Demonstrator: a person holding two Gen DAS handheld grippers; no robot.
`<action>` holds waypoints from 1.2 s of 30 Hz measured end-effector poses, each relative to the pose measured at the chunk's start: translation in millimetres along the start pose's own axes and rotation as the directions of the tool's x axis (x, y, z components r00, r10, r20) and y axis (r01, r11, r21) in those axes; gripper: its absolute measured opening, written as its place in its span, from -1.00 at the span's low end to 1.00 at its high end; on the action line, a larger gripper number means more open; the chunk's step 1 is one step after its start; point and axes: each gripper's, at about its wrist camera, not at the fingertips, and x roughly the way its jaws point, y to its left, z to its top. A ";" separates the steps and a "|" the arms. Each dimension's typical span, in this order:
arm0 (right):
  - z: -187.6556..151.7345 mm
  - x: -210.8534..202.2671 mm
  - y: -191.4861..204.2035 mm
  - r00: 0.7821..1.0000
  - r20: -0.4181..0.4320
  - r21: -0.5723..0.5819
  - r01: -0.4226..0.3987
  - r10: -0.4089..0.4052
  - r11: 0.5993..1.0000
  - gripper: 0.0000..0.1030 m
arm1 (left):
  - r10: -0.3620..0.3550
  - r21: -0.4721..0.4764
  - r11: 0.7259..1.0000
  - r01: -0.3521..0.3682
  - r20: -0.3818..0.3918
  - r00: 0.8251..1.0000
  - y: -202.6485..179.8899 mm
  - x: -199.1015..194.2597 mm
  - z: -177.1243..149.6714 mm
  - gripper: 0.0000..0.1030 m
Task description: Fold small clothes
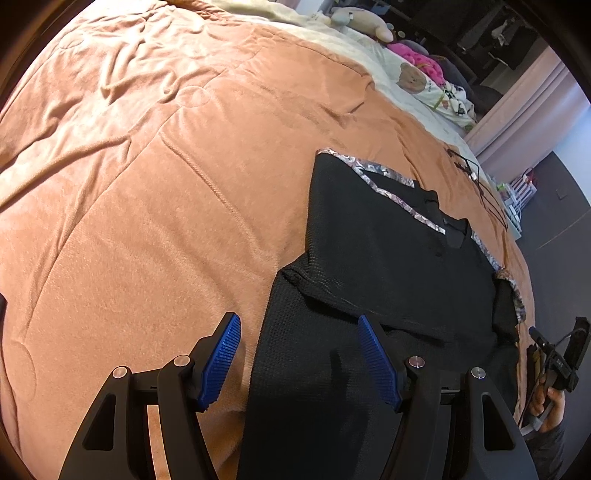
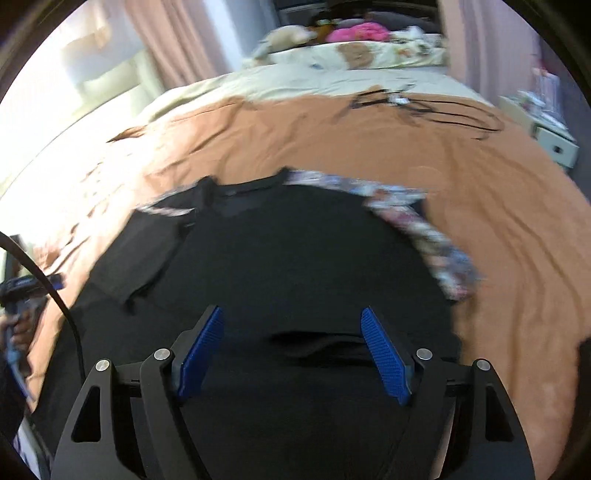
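A black T-shirt (image 1: 388, 258) with patterned sleeve trim lies on an orange blanket (image 1: 147, 184). One sleeve is folded in over the body. My left gripper (image 1: 299, 323) is open and empty, over the shirt's left lower edge. My right gripper (image 2: 291, 317) is open and empty, over the lower part of the shirt (image 2: 295, 258). The right wrist view is blurred. The patterned sleeve (image 2: 436, 236) lies at the shirt's right side. The right gripper's body and the hand holding it show at the far right of the left wrist view (image 1: 554, 362).
Black cables (image 2: 424, 107) lie on the blanket (image 2: 498, 221) beyond the shirt. Cream bedding, pillows and plush toys (image 1: 362, 18) sit at the head of the bed. A bedside unit (image 2: 546, 136) stands to the right. The floor (image 1: 561, 229) runs along the bed's right edge.
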 end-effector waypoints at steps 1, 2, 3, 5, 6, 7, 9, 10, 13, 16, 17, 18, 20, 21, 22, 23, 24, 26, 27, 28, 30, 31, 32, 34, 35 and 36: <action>-0.9 -3.7 -13.0 1.000 0.011 0.029 0.018 -0.018 0.999 0.47 | -0.001 -0.001 1.000 0.001 0.002 1.000 0.4 -1.0 -0.4 0.31; -1.5 -5.3 -23.1 0.999 0.012 0.052 0.038 -0.038 0.998 0.47 | -0.003 -0.001 1.000 0.003 0.004 1.000 0.5 -1.7 -0.8 0.31; -2.6 -6.5 -32.8 0.998 0.012 0.079 0.059 -0.060 0.995 0.47 | -0.004 0.000 1.000 0.004 0.004 1.000 0.8 -2.2 -1.2 0.31; -4.8 -6.8 -53.8 0.996 0.011 0.146 0.082 -0.084 0.986 0.47 | -0.001 0.000 1.000 0.001 0.003 1.000 1.4 -2.5 -1.8 0.31; -6.0 -5.1 -62.6 0.995 0.010 0.178 0.092 -0.095 0.980 0.47 | 0.000 0.000 1.000 0.000 0.003 1.000 1.3 -2.3 -2.0 0.31; -7.5 -3.1 -70.8 0.995 0.005 0.203 0.098 -0.101 0.974 0.47 | 0.001 -0.001 1.000 -0.001 0.003 1.000 1.6 -2.2 -1.9 0.31; -7.9 4.2 -82.2 0.995 -0.002 0.230 0.097 -0.099 0.968 0.46 | 0.004 -0.003 1.000 -0.004 0.000 1.000 2.0 -1.1 -2.3 0.31; -4.0 11.2 -80.2 0.995 -0.004 0.233 0.097 -0.099 0.968 0.46 | 0.005 -0.002 1.000 -0.005 -0.001 1.000 1.6 -0.2 -2.3 0.31; 6.8 24.7 -77.6 0.994 -0.011 0.210 0.108 -0.108 0.972 0.43 | 0.011 0.001 1.000 -0.011 -0.005 1.000 1.1 2.1 -2.7 0.31; 18.7 40.8 -71.7 0.994 -0.030 0.193 0.108 -0.104 0.975 0.30 | 0.014 0.002 1.000 -0.014 -0.007 1.000 1.4 4.4 -2.0 0.31; 20.3 42.6 -71.7 0.995 -0.030 0.184 0.100 -0.096 0.978 0.30 | 0.017 0.002 1.000 -0.017 -0.007 1.000 1.5 5.2 -1.5 0.31; 23.6 47.8 -70.1 0.995 -0.028 0.167 0.096 -0.093 0.981 0.19 | 0.018 0.001 1.000 -0.018 -0.008 1.000 1.8 6.2 -0.8 0.31; 30.5 56.5 -66.3 0.995 -0.044 0.126 0.092 -0.088 0.988 -0.26 | 0.020 -0.002 1.000 -0.020 -0.011 1.000 3.3 7.6 0.3 0.31; 33.7 60.7 -62.3 0.995 -0.056 0.103 0.088 -0.082 0.991 -0.62 | 0.021 -0.003 1.000 -0.021 -0.010 1.000 4.0 7.7 0.8 0.31; 37.7 64.5 -57.9 0.995 -0.059 0.088 0.082 -0.077 0.993 -0.66 | 0.021 -0.003 1.000 -0.021 -0.009 1.000 5.0 7.4 1.3 0.31; 41.4 63.6 -50.2 0.996 -0.050 0.065 0.073 -0.070 0.995 -0.73 | 0.021 -0.004 1.000 -0.021 -0.008 1.000 5.5 7.2 1.5 0.31; 44.3 61.1 -44.9 0.997 -0.042 0.047 0.062 -0.060 0.997 -0.79 | 0.020 -0.006 1.000 -0.020 -0.006 1.000 6.7 6.2 2.1 0.31; 51.1 58.7 -29.4 0.999 -0.029 0.019 0.031 -0.030 0.999 -0.82 | 0.018 -0.008 1.000 -0.018 -0.001 1.000 8.5 3.7 2.9 0.31; 55.4 58.0 -20.6 1.000 -0.026 0.007 0.012 -0.012 1.000 -0.83 | 0.019 -0.008 1.000 -0.019 0.003 1.000 9.2 2.8 3.1 0.31; 57.7 56.8 -15.2 1.000 -0.025 0.001 0.000 0.000 1.000 -0.83 | 0.020 -0.008 1.000 -0.020 0.004 1.000 9.9 2.0 3.3 0.31; 68.8 56.6 1.6 0.999 -0.018 -0.012 -0.034 0.034 0.999 -0.85 | 0.017 -0.012 1.000 -0.017 0.007 1.000 11.9 0.0 3.5 0.31; 75.1 56.3 9.0 0.999 -0.012 -0.014 -0.049 0.049 0.999 -0.85 | 0.016 -0.014 1.000 -0.016 0.008 1.000 12.8 -1.0 3.7 0.31; 79.3 54.8 11.3 0.998 -0.005 -0.012 -0.061 0.061 0.998 -0.85 | 0.016 -0.015 1.000 -0.016 0.010 1.000 13.7 -2.1 3.8 0.31; 91.5 53.7 22.3 0.996 0.011 -0.010 -0.087 0.087 0.996 -0.86 | 0.015 -0.016 1.000 -0.015 0.013 1.000 15.5 -4.5 4.0 0.31; 97.1 54.0 27.9 0.995 0.020 -0.006 -0.101 0.101 0.995 -0.86 | 0.015 -0.017 1.000 -0.014 0.016 1.000 16.9 -5.7 4.1 0.31; 103.3 55.2 35.1 0.993 0.028 -0.005 -0.114 0.114 0.993 -0.86 | 0.015 -0.018 1.000 -0.015 0.017 1.000 17.8 -6.4 4.2 0.31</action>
